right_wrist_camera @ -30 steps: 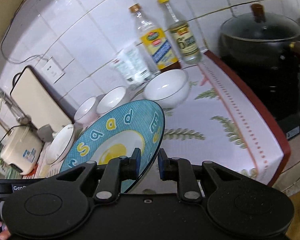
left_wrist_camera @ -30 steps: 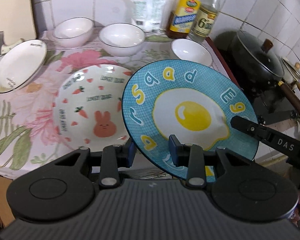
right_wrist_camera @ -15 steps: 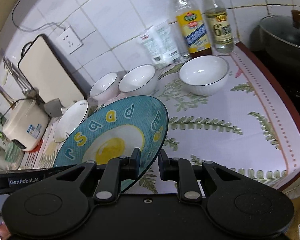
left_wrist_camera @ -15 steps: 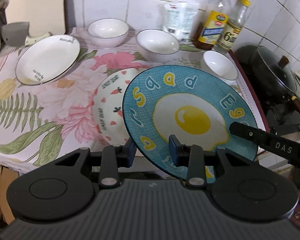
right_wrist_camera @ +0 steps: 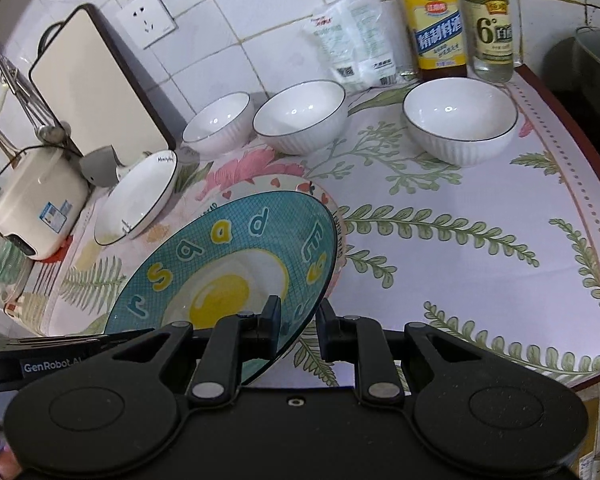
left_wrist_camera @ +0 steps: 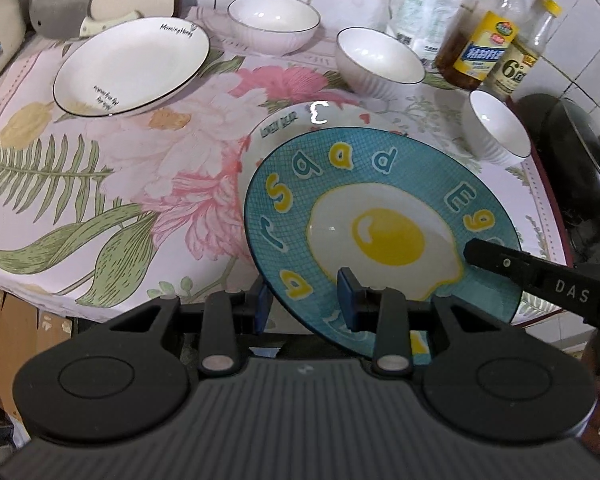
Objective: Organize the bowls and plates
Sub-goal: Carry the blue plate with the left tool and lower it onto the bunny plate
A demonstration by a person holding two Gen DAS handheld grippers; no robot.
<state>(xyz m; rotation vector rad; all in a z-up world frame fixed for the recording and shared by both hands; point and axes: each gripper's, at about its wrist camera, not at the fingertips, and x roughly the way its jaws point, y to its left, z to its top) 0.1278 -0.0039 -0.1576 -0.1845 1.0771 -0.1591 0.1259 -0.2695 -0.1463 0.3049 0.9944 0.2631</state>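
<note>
A home kitchen; white wall tiles (right_wrist_camera: 236, 8), a cleaver (left_wrist_camera: 60, 12), a lidded wok (left_wrist_camera: 580, 152); oil bottle (right_wrist_camera: 436, 28) on a floral-clothed bench (left_wrist_camera: 100, 184).

My left wrist camera looks steeply down over its claw (left_wrist_camera: 302, 300) at the counter (left_wrist_camera: 100, 184); the right does likewise from the right, both close, sharing the egg plate (left_wrist_camera: 380, 232) (right_wrist_camera: 228, 272).

We hold our left black two-finger tool (left_wrist_camera: 304, 300) tilted steeply downward, its blue-padded jaws closed on the near rim of the teal fried-egg plate (left_wrist_camera: 380, 232). Our right black tool (right_wrist_camera: 298, 330) pinches the same plate's right rim, also angled down, jaws nearly together.
</note>
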